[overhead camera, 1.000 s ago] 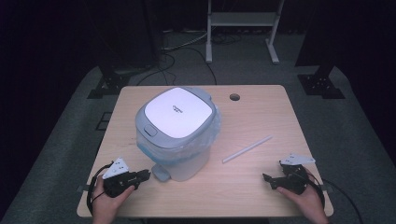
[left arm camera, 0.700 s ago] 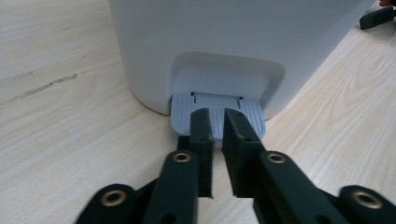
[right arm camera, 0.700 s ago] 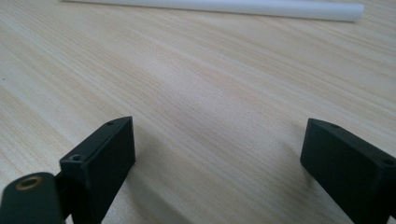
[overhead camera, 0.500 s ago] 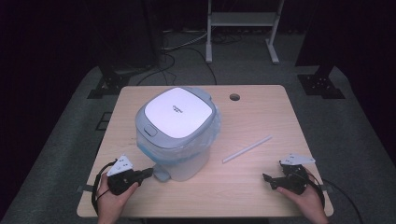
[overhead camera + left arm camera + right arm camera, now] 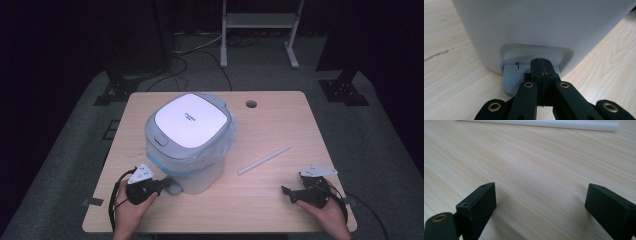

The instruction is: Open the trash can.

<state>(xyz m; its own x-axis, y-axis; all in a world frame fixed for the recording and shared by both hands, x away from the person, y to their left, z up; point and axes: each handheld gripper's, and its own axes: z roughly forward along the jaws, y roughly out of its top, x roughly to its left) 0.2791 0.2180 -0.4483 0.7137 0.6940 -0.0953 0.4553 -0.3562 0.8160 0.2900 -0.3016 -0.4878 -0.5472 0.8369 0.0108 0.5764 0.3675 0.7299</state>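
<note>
left gripper (image 5: pixel 541 65) clenched, empty, tips over the grey pedal (image 5: pixel 512 79) at the foot of the white bin (image 5: pixel 192 142) mid-table. step: pressing the pedal. next: push down squarely. right gripper (image 5: pixel 540 202) released, idle near the white tube (image 5: pixel 539 123).

Obstacle, left-centre: bin (image 5: pixel 189 145), pedal (image 5: pixel 515 76) jutting at its base, left tool (image 5: pixel 162 185) at it.
Obstacle, right: tube (image 5: pixel 264 160), lying flat.
Free room: bare bench (image 5: pixel 280 125) right of bin, around tube.
</note>
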